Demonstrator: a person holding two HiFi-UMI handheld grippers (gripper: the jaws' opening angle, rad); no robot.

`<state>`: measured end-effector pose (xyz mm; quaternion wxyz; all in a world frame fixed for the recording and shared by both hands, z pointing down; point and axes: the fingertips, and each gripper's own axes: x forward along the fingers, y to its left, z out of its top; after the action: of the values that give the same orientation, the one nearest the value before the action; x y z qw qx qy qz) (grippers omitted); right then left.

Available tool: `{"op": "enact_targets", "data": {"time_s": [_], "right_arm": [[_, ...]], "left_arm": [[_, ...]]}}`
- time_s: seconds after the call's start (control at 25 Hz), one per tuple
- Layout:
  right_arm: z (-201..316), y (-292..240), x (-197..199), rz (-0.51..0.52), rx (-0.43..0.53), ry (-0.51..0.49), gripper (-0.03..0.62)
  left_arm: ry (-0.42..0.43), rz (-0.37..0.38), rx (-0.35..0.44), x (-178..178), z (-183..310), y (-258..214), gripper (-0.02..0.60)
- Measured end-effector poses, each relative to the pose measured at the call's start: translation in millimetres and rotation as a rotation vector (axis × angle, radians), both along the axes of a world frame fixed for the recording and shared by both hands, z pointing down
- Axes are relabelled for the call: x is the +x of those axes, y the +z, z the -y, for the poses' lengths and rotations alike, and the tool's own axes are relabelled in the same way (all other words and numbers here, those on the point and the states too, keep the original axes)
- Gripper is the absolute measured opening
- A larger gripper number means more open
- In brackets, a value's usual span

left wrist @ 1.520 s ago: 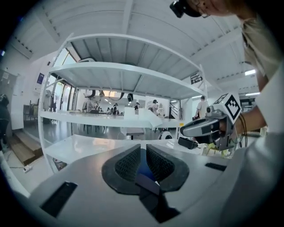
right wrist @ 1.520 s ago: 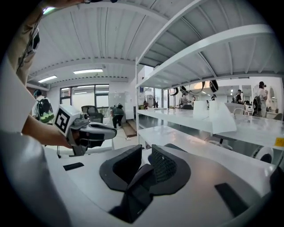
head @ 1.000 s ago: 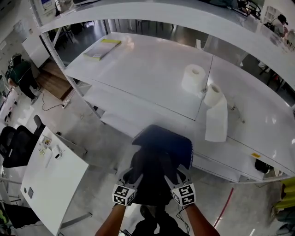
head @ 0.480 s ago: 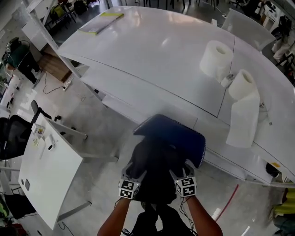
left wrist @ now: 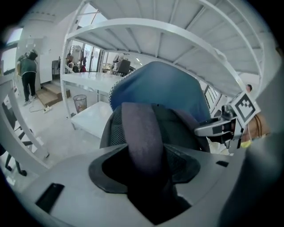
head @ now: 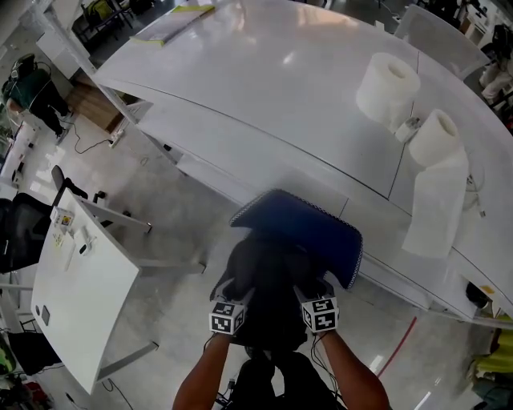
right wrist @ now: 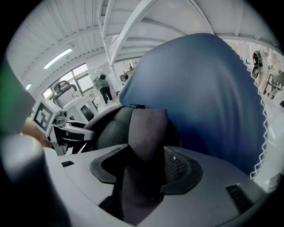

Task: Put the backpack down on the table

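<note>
A blue backpack (head: 303,228) with a black mesh back hangs in the air before the white table (head: 264,88), over the floor. My left gripper (head: 237,295) and right gripper (head: 309,293) hold it from below at its near side, each on one dark shoulder strap. In the left gripper view the strap (left wrist: 141,137) runs down into my left gripper (left wrist: 146,179), whose jaws are closing on it. In the right gripper view the other strap (right wrist: 145,142) sits the same way in my right gripper (right wrist: 142,177). The fingertips are hidden by the straps.
Two toilet rolls (head: 387,86) (head: 433,136) stand at the table's right, one trailing paper. A yellow-green book (head: 172,24) lies at its far left. A lower shelf (head: 232,156) juts out under the tabletop. A small white table (head: 80,288) stands at the left.
Both grippers have sunk together with the backpack. The table and the rolls now fill more of the head view. The grip on the straps looks the same.
</note>
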<state>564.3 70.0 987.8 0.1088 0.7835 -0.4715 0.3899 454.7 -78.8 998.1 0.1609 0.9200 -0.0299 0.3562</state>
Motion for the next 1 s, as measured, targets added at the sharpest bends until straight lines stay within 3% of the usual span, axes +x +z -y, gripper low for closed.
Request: {"op": "enact_targets", "data": {"time_s": [0.04, 0.08, 0.16, 0.32, 0.52, 0.8, 1.0], "right_arm": [[0, -3, -3, 0.029, 0.006, -0.002, 0.241], [1, -9, -6, 0.054, 0.020, -0.008, 0.179], [6, -28, -17, 0.067, 0.065, -0.039, 0.112], [18, -93, -42, -0.021, 0.166, -0.116, 0.087], [29, -185, -67, -0.083, 0.289, -0.160, 0.086], [35, -262, -163, -0.081, 0.314, -0.367, 0.087], [33, -306, -219, -0.102, 0.327, -0.447, 0.087]], "left_arm": [[0.014, -0.001, 0.004, -1, -3, -6, 0.196], [0.027, -0.007, 0.006, -1, -6, -15, 0.132], [0.036, -0.036, -0.002, -1, -12, -38, 0.075], [0.025, -0.163, -0.002, -9, -17, -105, 0.061], [0.022, -0.300, 0.099, -34, -17, -200, 0.057], [-0.092, -0.309, 0.143, -111, -12, -279, 0.055], [-0.168, -0.346, 0.164, -180, -24, -326, 0.055]]}}
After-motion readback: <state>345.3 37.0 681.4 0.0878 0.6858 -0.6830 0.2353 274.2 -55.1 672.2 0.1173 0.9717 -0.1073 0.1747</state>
